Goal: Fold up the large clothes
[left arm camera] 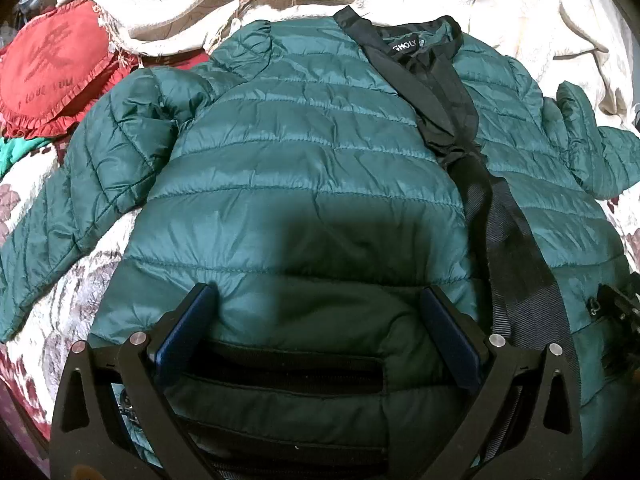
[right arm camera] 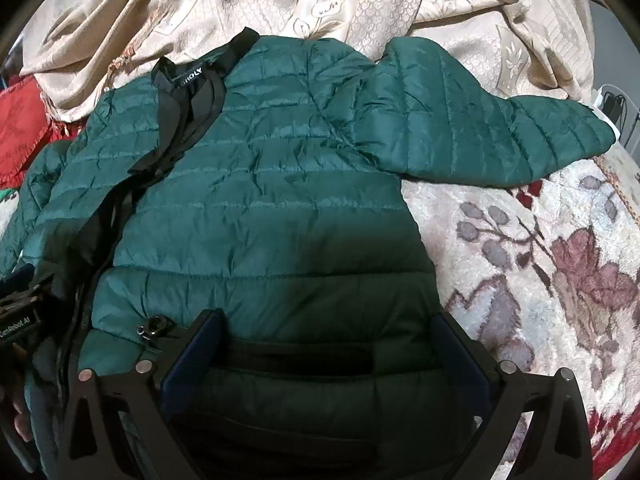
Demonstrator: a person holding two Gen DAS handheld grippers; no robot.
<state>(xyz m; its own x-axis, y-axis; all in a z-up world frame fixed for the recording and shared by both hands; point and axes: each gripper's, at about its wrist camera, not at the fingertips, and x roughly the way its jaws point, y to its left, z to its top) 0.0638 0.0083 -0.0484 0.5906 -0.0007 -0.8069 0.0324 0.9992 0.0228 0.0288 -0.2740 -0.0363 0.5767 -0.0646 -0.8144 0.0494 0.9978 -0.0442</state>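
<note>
**Green puffer jacket laid flat, both grippers poised at the hem**

The green quilted jacket (left arm camera: 304, 184) lies front-up and unzipped on a floral bedspread (right arm camera: 532, 256), collar at the far end, hem nearest the cameras, sleeves spread to left and right. The left gripper (left arm camera: 320, 324) and right gripper (right arm camera: 328, 344) each sit over the near hem with fingers apart, straddling a pocket opening but clamped on nothing.

The likely trouble, as I judge it: the shell looks slick and puffy, so a shallow pinch could catch only the top layer and let the back panel slide out (the open front makes that easier). The loose black placket (left arm camera: 504, 240) could also bunch inside a fold.

The neck label (left arm camera: 405, 45) reads partly "HOLY". A red cushion (left arm camera: 52, 68) at far left shows "I love you". The left gripper's body, seen from the right wrist, bears text ending "Robot.AI".
</note>
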